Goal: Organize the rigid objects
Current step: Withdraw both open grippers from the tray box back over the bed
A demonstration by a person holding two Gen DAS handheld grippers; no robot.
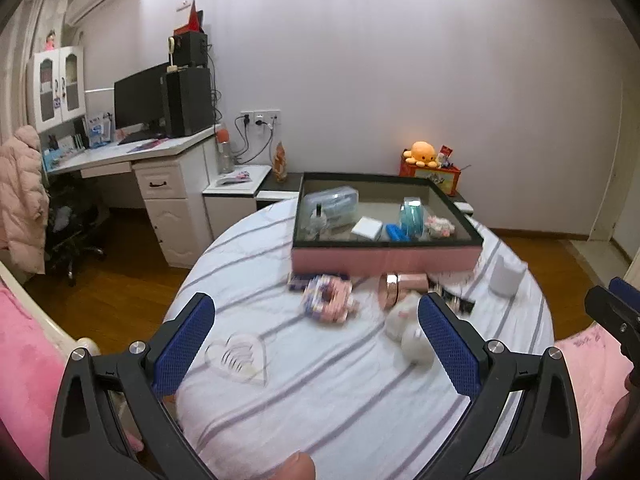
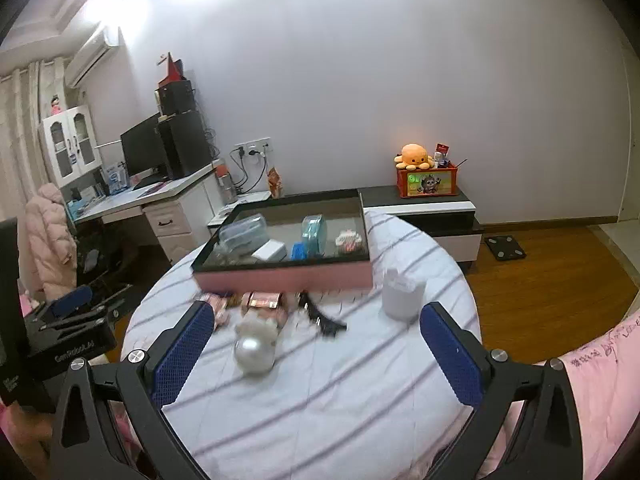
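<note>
Pink-sided tray (image 2: 280, 280), dark-rimmed, partly filled

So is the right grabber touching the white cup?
Apart. The right wrist view shows the right grabber wide open, with striped cloth visible between its fingers and the white cup.

bright ceiling glare up top, fisheye-bent dark corners, motion blur on nearby clutter

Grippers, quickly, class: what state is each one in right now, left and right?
Left gripper: open, holding nothing.
Right gripper: open, holding nothing.
</note>
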